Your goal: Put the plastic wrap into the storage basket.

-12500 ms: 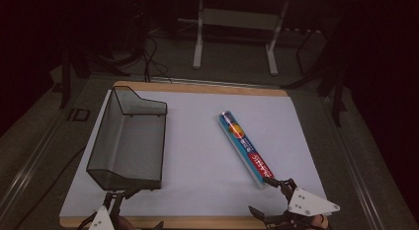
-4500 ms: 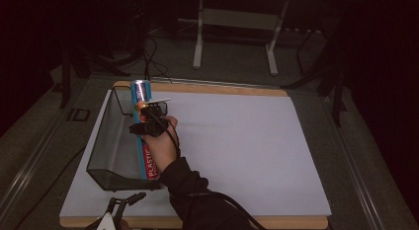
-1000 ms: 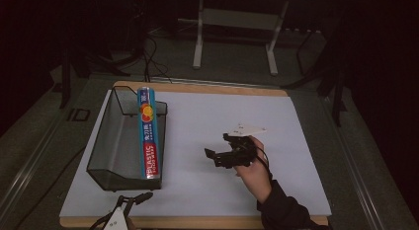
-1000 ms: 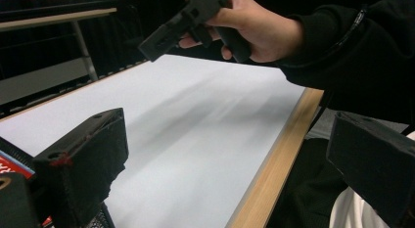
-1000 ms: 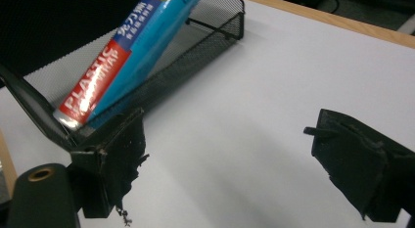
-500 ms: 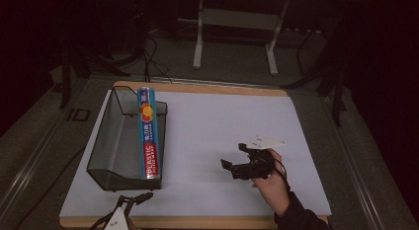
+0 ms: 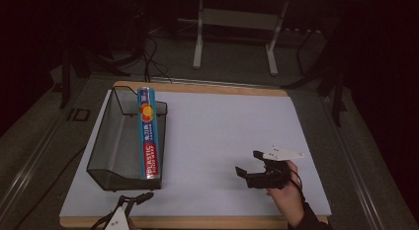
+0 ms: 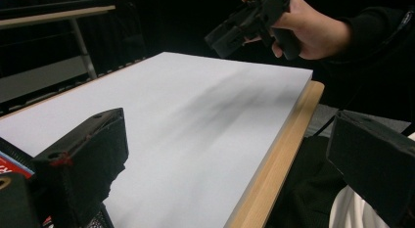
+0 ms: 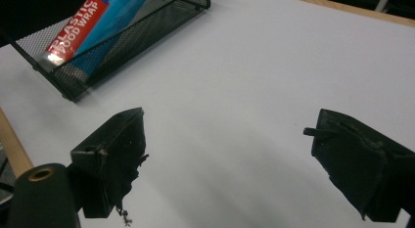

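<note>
— Hand (image 7: 286, 198) first: where is it, and how is it turned?

— It reaches in from the counter's near edge on the right, wrist low, gripping the right tool (image 7: 250, 164), which hangs just above the white counter (image 7: 222, 121) and aims leftward. The grey three-cornered plate sits on top of it. In the left tool's view the same hand (image 8: 313, 27) curls round the black handle above the far corner.

— Jaws?

— Spread wide, nothing between them; the right tool's own view shows bare white surface in the gap.

— And the left tool (image 7: 134, 200)?

— Low at the near edge, left of centre, pointing toward the mesh tray (image 7: 106, 136). Its jaws also stand far apart with nothing held.

— Where is the plastic food wrap box (image 7: 148, 136)?

— Lying lengthwise in the black mesh tray, along its right wall, the far end poking over the tray's far rim. The right tool's view shows the box (image 9: 93, 27) behind the mesh (image 9: 147, 27).

— Surface, room?

— White top with a wooden edge (image 8: 274, 159); a dark room beyond, with a table frame (image 7: 234, 37) and cables on the floor (image 7: 148, 52).
</note>
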The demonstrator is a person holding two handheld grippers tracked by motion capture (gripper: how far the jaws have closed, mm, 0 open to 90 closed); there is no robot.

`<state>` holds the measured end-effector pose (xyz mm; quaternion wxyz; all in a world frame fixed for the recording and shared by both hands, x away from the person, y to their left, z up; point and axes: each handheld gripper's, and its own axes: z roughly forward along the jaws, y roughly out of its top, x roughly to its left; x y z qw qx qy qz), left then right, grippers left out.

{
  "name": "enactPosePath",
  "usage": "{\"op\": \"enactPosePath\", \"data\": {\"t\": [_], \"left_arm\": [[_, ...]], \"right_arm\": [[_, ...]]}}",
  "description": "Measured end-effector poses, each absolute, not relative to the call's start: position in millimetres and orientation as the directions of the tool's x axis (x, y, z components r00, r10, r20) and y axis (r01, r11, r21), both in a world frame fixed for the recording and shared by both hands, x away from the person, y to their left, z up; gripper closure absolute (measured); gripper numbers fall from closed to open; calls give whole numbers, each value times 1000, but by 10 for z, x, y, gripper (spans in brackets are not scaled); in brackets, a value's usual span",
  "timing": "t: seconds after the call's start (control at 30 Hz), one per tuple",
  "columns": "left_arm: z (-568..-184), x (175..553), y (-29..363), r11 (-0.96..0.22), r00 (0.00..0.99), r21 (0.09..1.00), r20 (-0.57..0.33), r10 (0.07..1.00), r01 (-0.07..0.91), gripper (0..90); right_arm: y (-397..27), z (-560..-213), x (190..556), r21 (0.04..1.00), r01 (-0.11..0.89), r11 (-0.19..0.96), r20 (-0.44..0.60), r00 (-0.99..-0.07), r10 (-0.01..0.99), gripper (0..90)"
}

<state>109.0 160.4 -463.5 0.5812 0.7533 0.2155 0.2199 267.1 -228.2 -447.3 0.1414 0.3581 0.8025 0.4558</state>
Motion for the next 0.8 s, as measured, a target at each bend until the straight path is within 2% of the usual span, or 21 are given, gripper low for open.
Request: {"op": "enactPosePath", "data": {"t": [0.43,0.8], "left_arm": [[-4632,1092,1614,-235,810,970,84,581,68,25],[-4633,1091,1616,-239,809,969,86,581,68,25]], "right_arm": [[-2482,-4550,2503,848,407,340,55,-705,707,126],[-2487,-4598,2528,853,394,341,49,-713,700,128]]}}
